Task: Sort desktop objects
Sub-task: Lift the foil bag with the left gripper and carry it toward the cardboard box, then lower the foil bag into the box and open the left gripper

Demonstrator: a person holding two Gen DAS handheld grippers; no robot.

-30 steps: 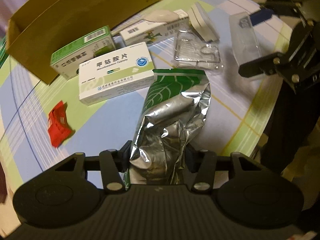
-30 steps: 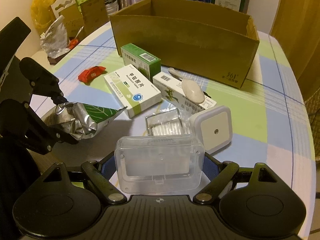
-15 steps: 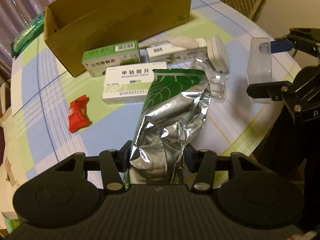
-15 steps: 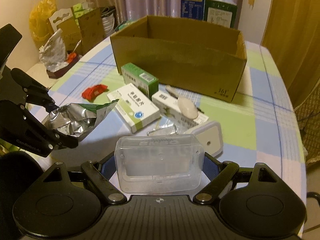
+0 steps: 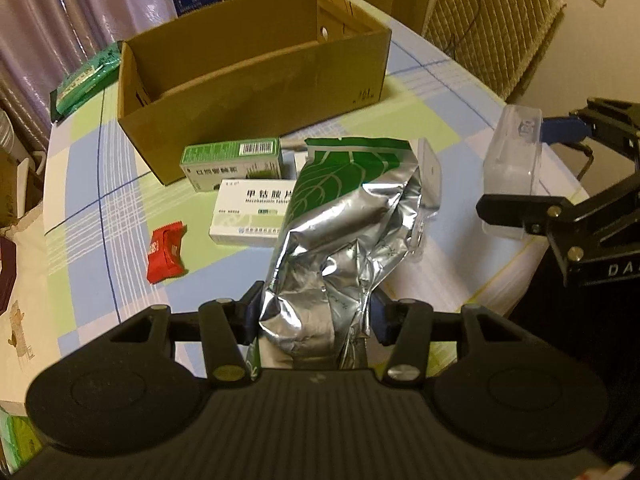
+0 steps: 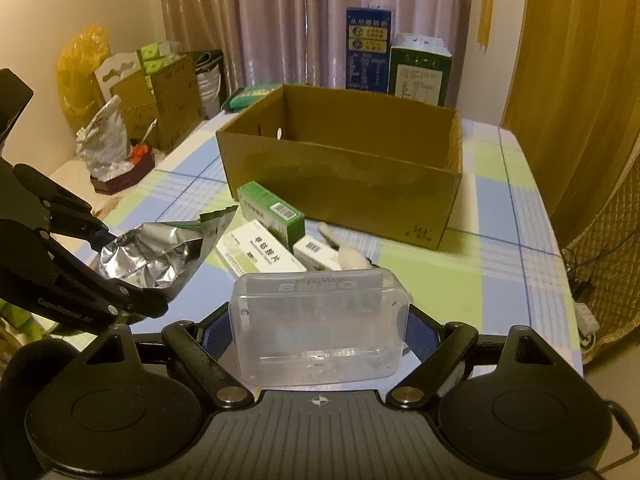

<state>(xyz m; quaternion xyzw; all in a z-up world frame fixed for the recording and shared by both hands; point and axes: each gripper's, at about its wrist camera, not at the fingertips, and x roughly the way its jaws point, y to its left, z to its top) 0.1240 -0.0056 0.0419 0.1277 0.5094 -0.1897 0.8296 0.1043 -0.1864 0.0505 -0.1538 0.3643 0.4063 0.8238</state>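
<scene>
My left gripper (image 5: 316, 314) is shut on a crumpled silver foil bag with a green leaf print (image 5: 344, 232), held above the table; the same bag (image 6: 160, 256) shows at the left of the right wrist view. My right gripper (image 6: 318, 334) is shut on a clear plastic box (image 6: 318, 328), also lifted; from the left wrist view that clear box (image 5: 514, 160) hangs at the right. An open cardboard box (image 5: 256, 80) stands at the back of the table. Before it lie a green carton (image 5: 230, 162), a white medicine carton (image 5: 250, 210) and a red sachet (image 5: 166, 252).
A checked cloth (image 6: 508, 264) covers the table. A white square night light (image 5: 430, 176) peeks out behind the foil bag, and a white spoon (image 6: 352, 258) rests on a third carton (image 6: 316, 254). A wicker chair (image 5: 492, 20) stands beyond the right edge; clutter is stacked at the far left (image 6: 120, 128).
Both grippers have risen with their loads, so the table looks farther off and the cardboard box's inside has come into view. The left gripper has also rolled.
</scene>
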